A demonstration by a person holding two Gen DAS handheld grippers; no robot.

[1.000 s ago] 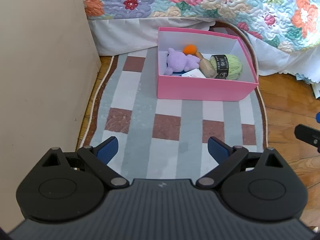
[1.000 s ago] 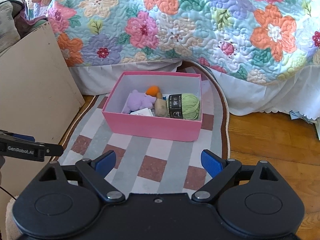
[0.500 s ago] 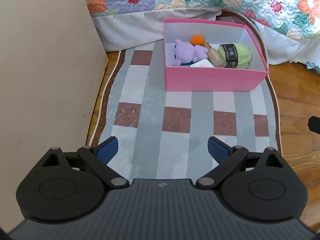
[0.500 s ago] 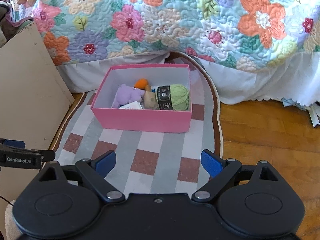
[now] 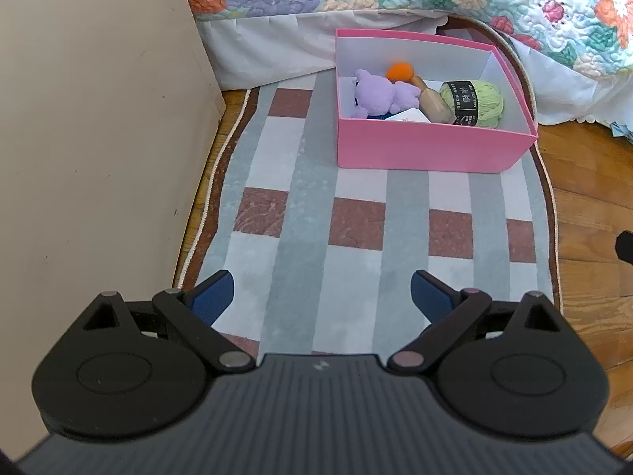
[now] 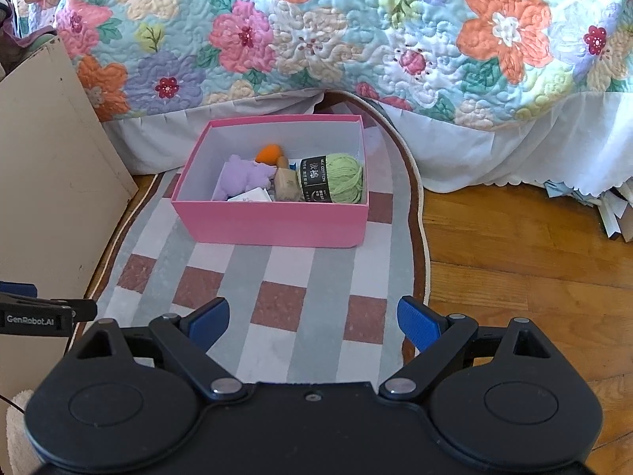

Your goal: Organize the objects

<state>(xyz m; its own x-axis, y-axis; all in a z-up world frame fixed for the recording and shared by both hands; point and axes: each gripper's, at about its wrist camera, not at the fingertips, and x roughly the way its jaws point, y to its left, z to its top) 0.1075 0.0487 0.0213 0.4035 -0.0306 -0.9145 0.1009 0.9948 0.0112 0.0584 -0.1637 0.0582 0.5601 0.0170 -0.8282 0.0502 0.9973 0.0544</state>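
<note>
A pink box [image 5: 427,150] [image 6: 277,223] stands on a checked rug by the bed. Inside lie a purple plush toy [image 5: 376,95] [image 6: 241,176], an orange ball [image 5: 399,72] [image 6: 268,154], a wooden piece [image 5: 433,103] [image 6: 287,184], a green yarn ball [image 5: 480,103] [image 6: 342,178] and a white card [image 5: 407,115] [image 6: 251,197]. My left gripper [image 5: 322,297] hovers open over the rug, well short of the box, nothing between its fingers. My right gripper [image 6: 312,322] is open and empty too, also back from the box.
A beige board [image 5: 91,138] [image 6: 43,206] stands along the rug's left side. The floral quilt [image 6: 336,31] and white bed skirt [image 6: 494,150] close off the far side. Wooden floor [image 6: 534,269] lies to the right, with papers [image 6: 609,209] at its far edge.
Both grippers have drawn back from the box, which now looks smaller and farther away in both views. Both stay open and empty.
</note>
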